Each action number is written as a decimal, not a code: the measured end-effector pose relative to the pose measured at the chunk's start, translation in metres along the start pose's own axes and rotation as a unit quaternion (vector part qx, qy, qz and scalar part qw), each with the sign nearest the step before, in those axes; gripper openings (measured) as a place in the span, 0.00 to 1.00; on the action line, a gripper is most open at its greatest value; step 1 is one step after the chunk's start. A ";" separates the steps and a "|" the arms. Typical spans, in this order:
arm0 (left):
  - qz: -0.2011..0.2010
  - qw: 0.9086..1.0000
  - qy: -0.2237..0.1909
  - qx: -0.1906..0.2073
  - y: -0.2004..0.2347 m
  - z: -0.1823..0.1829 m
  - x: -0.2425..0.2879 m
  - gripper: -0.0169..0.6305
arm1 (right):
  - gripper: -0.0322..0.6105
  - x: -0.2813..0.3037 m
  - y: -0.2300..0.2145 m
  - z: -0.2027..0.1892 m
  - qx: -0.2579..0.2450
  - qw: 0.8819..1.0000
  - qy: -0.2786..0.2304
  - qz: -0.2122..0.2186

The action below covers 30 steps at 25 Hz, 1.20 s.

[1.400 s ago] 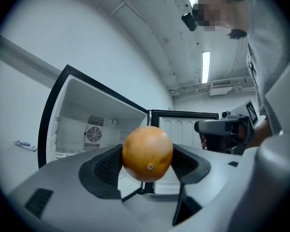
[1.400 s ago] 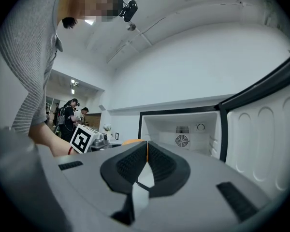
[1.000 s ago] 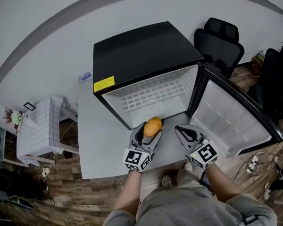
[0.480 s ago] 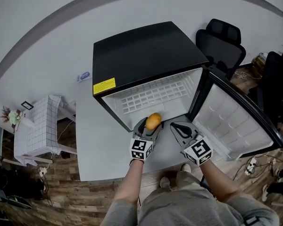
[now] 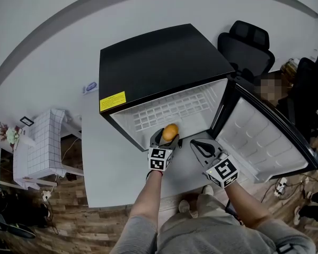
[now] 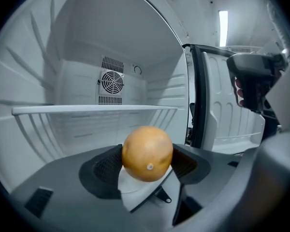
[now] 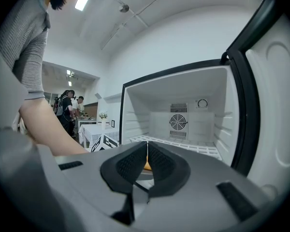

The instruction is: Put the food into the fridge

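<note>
- Holding an orange, the left gripper has its jaws spread wide, with a pad pressed on either side of the fruit.
- The fruit sits at the mouth of the open fridge, just below the level of the white shelf. It has not yet been set down inside.
- The right gripper has its jaws pressed together on nothing. It hangs just beside the left one, in front of the open door.
- Risk one, slip: the fruit is round and smooth and is gripped only at its two sides. A tilt or jolt on the way in could roll it out of the pads onto the grey table.
- Risk two, collision: the shelf's front edge lies close above the line of entry. Lifting while reaching in could knock the fruit or a jaw against it.
- Risk three, roll-out: a round fruit let go near the front lip may roll back toward the opening. Placing it deeper would be safer.
- Risk four, crowding: the idle right gripper stands near the left one's path, so a sideways correction could bring the two together.
</note>
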<state>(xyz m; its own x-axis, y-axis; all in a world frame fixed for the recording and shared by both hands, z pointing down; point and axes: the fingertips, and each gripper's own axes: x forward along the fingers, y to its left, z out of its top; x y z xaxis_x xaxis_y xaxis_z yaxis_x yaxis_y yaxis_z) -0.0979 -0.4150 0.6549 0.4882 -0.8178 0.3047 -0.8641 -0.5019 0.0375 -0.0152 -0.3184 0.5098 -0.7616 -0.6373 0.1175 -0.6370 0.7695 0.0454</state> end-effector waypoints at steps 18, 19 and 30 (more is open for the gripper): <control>0.023 0.999 0.046 0.010 0.026 -0.031 0.034 0.51 | 0.07 0.071 -0.055 -0.093 0.039 0.995 0.086 -0.038; 0.024 0.998 0.048 0.012 0.028 -0.033 0.036 0.51 | 0.07 0.074 -0.057 -0.098 0.039 0.994 0.093 -0.039; 0.049 0.996 0.066 0.019 0.042 -0.036 0.052 0.51 | 0.07 0.078 -0.059 -0.102 0.038 0.994 0.100 -0.030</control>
<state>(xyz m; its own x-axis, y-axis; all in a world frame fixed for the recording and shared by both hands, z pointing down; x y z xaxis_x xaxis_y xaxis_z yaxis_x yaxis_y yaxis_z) -0.1135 -0.4679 0.7068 0.3784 -0.8207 0.4280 -0.9007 -0.4332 -0.0343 -0.0252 -0.4095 0.6179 -0.6880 -0.6554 0.3117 -0.6934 0.7204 -0.0156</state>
